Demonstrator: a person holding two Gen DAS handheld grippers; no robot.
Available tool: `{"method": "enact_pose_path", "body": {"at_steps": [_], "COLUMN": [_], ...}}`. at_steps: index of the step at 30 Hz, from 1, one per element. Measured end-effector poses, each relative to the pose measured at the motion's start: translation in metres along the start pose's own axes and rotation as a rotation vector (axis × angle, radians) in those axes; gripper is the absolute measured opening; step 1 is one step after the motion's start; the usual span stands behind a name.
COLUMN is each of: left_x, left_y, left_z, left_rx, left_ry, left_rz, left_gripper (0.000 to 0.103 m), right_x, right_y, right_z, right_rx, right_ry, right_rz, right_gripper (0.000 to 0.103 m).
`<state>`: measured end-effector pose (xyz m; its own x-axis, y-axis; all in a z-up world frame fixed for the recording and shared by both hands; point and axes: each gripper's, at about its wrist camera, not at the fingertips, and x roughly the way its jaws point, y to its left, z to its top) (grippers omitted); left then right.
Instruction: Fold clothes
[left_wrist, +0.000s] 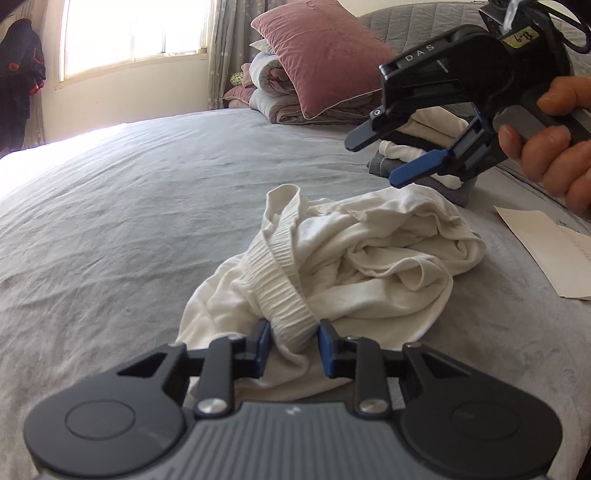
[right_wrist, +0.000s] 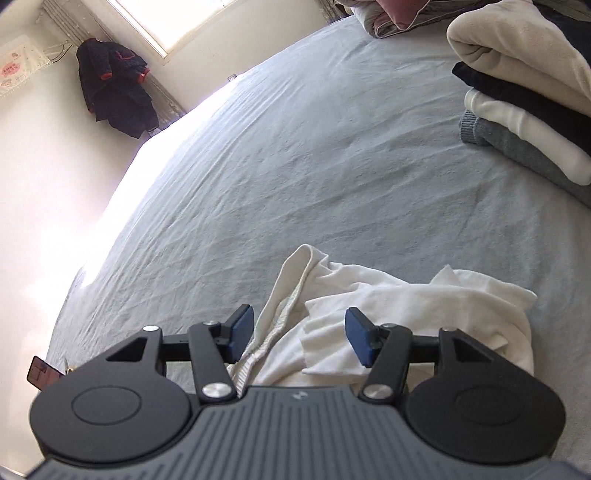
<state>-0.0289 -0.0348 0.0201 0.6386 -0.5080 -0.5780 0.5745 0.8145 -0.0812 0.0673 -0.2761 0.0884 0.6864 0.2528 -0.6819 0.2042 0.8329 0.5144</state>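
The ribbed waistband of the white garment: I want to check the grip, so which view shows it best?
The left wrist view: the ribbed waistband runs between the left gripper's fingers. The right wrist view shows only a narrow edge-on strip beside the open right gripper.

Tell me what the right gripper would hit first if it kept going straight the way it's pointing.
Most likely the crumpled white cotton garment. The right gripper hangs open above it, fingers aimed down at the heap on the grey bed sheet. How big the gap is, I can't tell.
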Motion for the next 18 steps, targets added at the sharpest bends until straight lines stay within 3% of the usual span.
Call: {"method": "enact_pose_path", "body": {"at_steps": [4,18], "left_x": [-0.004,-0.009], "left_y": [0.007,0.022], "left_z": [-0.003,-0.008], "left_rx": [-0.031,-0.085], "left_ry": [-0.021,-0.059], "left_rz": [-0.03,-0.101], "left_gripper": [0.024,0.019], "right_x": [0.038,0.112], "right_y": [0.019,0.047], "right_z": [0.011,0.018], "right_rx": [0.03,0.011], "right_ry": [0.042,0.141], "right_rz": [-0.025,-0.303], "right_gripper": [0.06,0.047]}}
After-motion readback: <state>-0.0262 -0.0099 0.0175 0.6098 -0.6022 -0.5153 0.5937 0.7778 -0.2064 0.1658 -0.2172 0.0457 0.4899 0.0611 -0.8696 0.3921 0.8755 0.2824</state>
